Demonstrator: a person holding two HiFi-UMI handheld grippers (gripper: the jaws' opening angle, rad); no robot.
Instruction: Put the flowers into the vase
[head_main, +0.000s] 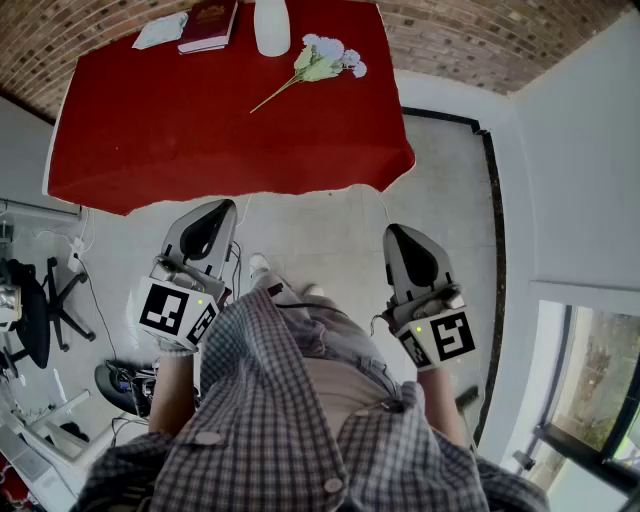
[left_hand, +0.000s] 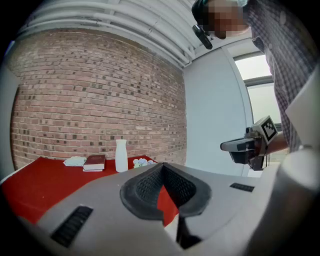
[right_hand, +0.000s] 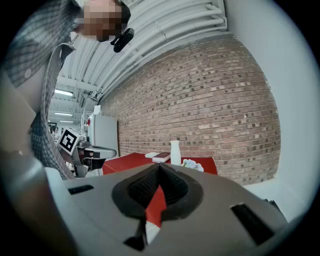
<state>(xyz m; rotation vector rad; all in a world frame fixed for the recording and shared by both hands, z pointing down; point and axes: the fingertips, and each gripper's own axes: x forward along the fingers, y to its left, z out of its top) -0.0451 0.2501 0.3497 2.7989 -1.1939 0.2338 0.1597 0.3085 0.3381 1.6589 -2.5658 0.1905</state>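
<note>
A white vase (head_main: 272, 27) stands upright at the far edge of the red table (head_main: 200, 130). To its right a bunch of pale flowers (head_main: 322, 63) lies flat on the cloth, stem toward me. Vase (left_hand: 121, 155) and flowers (left_hand: 140, 162) appear far off in the left gripper view, and vase (right_hand: 175, 152) and flowers (right_hand: 192, 164) likewise in the right gripper view. My left gripper (head_main: 222, 208) and right gripper (head_main: 394, 232) hover over the floor short of the table, both shut with nothing held.
A dark red book (head_main: 208, 25) and a folded white cloth (head_main: 160, 31) lie at the table's far left. A brick wall (left_hand: 95, 100) backs the table. Office chairs (head_main: 40, 310) and cables stand on the floor at the left; a white wall (head_main: 590, 150) is on the right.
</note>
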